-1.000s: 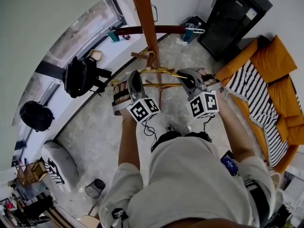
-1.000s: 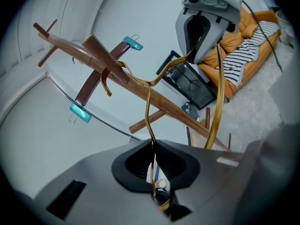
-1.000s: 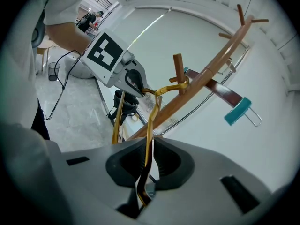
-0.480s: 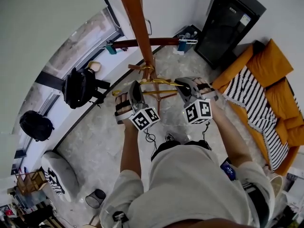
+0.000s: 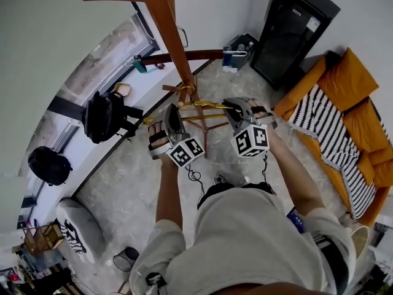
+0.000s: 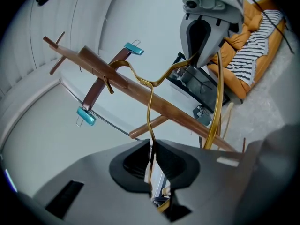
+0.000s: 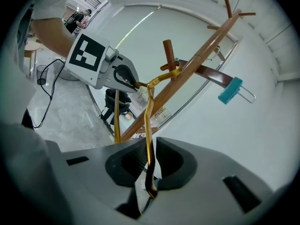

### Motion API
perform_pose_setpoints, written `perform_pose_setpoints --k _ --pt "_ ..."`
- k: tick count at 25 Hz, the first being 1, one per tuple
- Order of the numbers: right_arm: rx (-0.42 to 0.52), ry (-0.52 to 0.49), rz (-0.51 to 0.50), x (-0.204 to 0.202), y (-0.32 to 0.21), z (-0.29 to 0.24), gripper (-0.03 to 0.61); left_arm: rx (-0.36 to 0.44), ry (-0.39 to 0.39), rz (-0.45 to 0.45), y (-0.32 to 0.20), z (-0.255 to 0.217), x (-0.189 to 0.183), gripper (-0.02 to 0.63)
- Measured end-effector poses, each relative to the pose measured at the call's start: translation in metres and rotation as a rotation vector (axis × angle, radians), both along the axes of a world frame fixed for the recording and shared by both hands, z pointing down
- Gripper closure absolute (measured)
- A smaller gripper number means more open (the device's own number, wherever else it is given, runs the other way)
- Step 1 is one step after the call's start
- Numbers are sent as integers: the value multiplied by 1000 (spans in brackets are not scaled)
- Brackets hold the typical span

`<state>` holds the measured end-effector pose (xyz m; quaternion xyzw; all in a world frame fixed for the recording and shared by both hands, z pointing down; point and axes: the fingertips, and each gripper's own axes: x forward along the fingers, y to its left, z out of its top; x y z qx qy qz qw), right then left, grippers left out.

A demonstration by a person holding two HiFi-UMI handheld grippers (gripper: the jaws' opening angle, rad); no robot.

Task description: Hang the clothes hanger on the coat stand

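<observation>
Wire fills both grips: the left gripper [image 6: 151, 146] is closed on one shoulder of the clothes hanger [image 6: 150, 104], and the right gripper [image 7: 149, 149] is clamped on the other shoulder; in each gripper view the thin rod stands pinched between dark, scooped, ribbed pads; the hanger is slim gold-coloured metal, smooth and glossy, with wavy shoulders and a straight lower bar, and it spans the gap between the two grippers at about chest height in front of the person; from its middle the neck rises to a curled hook that lies against the slanting pole of the coat stand [image 5: 166, 23], just beside a short peg; whether the hook bears on that peg cannot be told; the stand is warm brown turned wood with stubby round pegs and a long arm near its top; beyond the gold hook a second hanger [image 5: 184, 55] of dark brown wood with teal clips at both ends is on the stand; farther off, a black backpack [image 5: 104, 106] sits by the window wall, a tall black cabinet [image 5: 295, 23] stands in the corner, and an orange sofa [image 5: 347, 78] carries a black-and-white striped cloth [image 5: 331, 134] over pale marbled floor.
</observation>
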<state>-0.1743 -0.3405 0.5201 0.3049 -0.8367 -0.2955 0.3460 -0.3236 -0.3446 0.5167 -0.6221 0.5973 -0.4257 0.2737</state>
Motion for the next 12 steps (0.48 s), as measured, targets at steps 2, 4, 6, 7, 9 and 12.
perform_pose_setpoints --k 2,4,6,7,9,12 --pt "-4 -17 6 2 0 0 551 -1 9 1 1 2 1 588" --pt "-8 -44 18 7 0 -1 524 -3 12 -3 2 4 2 588" --pt "-20 -72 27 14 -1 -2 476 1 14 -10 3 5 3 588" --pt "-28 -83 27 16 -1 -2 464 8 13 -13 3 4 4 588" --pt "-42 -97 21 18 0 -4 449 25 2 -18 3 -1 4 588" --pt "-65 -113 7 15 5 -7 446 25 -6 -28 4 -4 1 588"
